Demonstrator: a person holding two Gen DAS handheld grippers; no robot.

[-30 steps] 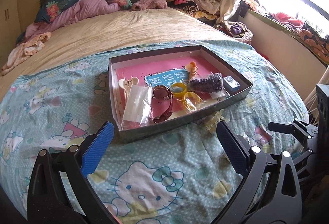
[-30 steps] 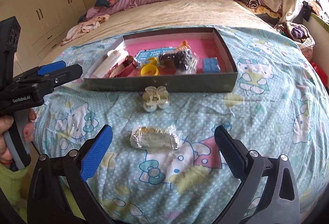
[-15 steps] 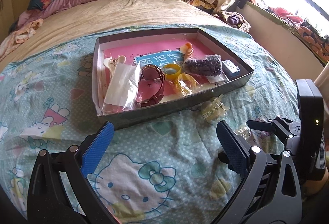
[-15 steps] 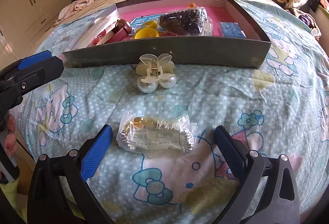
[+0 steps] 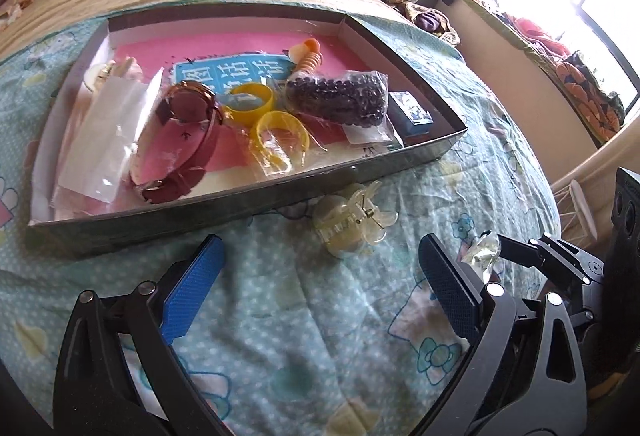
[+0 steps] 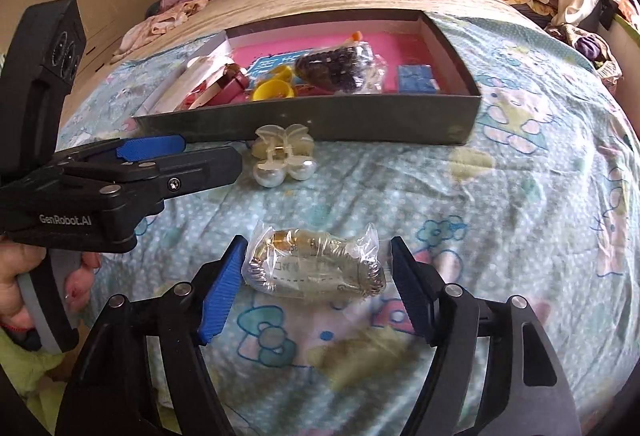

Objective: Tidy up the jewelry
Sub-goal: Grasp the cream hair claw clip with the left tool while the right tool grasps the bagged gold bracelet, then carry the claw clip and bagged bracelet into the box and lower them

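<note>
1. left wrist view: the left tongs point(image 5: 316, 276) hang with their blue pads wide apart and nothing between them, low over the bed cover point(image 5: 280, 316).
2. just ahead of them a clear hair clip point(image 5: 352, 226) lies on the cover, close against the near wall of the box point(image 5: 240, 204).
3. inside the box lie a red-strapped watch point(image 5: 188, 132), two yellow rings point(image 5: 264, 116), a bag of dark beads point(image 5: 340, 100) and a small blue box point(image 5: 412, 112).
4. at the right edge the right tongs point(image 5: 520, 256) show from the side beside a crinkled clear packet point(image 5: 482, 252); whether they touch it cannot be told here.
5. right wrist view: the right tongs point(image 6: 316, 284) stand apart around a clear bag holding a bracelet point(image 6: 316, 264), which rests on the cover; the left pad is at the bag's edge, the right pad just beside it, not clamped.
6. the pearl hair clip point(image 6: 284, 152) sits farther on, by the box wall point(image 6: 360, 120).
7. the left tongs point(image 6: 180, 156) reach in from the left, near the clip, held by a hand point(image 6: 24, 284).
</note>
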